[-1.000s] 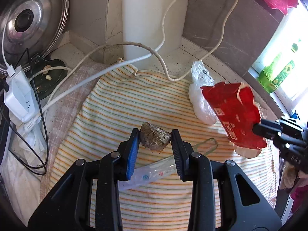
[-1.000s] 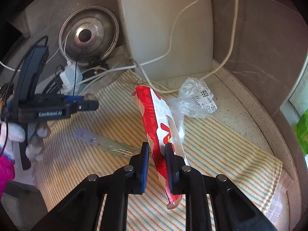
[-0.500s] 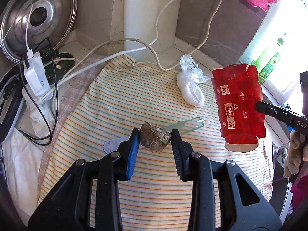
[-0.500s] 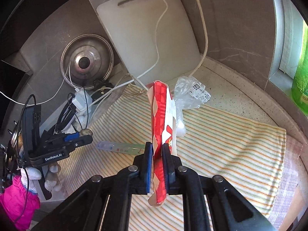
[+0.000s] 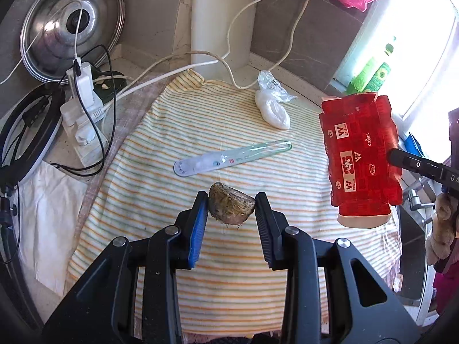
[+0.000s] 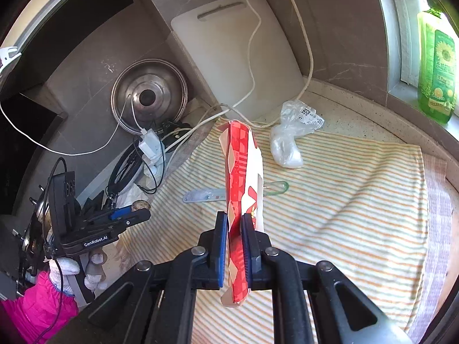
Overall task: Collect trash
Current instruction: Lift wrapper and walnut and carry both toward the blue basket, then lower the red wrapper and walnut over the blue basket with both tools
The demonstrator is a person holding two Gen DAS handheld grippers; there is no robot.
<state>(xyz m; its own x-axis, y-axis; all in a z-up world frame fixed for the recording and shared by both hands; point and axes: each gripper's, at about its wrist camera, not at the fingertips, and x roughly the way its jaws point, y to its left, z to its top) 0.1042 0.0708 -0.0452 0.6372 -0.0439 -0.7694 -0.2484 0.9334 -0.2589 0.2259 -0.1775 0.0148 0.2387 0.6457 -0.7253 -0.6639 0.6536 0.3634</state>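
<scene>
My left gripper (image 5: 231, 207) is shut on a brown, fibrous lump of husk (image 5: 231, 208), held above the striped cloth (image 5: 200, 120). My right gripper (image 6: 234, 223) is shut on a flattened red carton (image 6: 239, 169), which stands upright between the blue pads. In the left wrist view the same carton (image 5: 360, 157) hangs at the right, held by the other gripper. On the cloth lie a clear plastic tube wrapper (image 5: 229, 157) and a crumpled clear plastic bag (image 5: 272, 106). The right wrist view shows that bag (image 6: 289, 140) and the left gripper (image 6: 126, 218) with the husk at the left.
A steel pot lid (image 5: 71, 25) leans in the back left corner beside a white power strip (image 5: 83, 114) with tangled cables. A white cutting board (image 6: 238, 57) stands against the wall. A green bottle (image 6: 437, 68) is on the window sill. A sink tap (image 5: 416, 200) shows at the right.
Both grippers rose and drew back from the cloth with their loads. The tube wrapper, once under the left jaws, now lies clear ahead. The red carton rolled to upright.
</scene>
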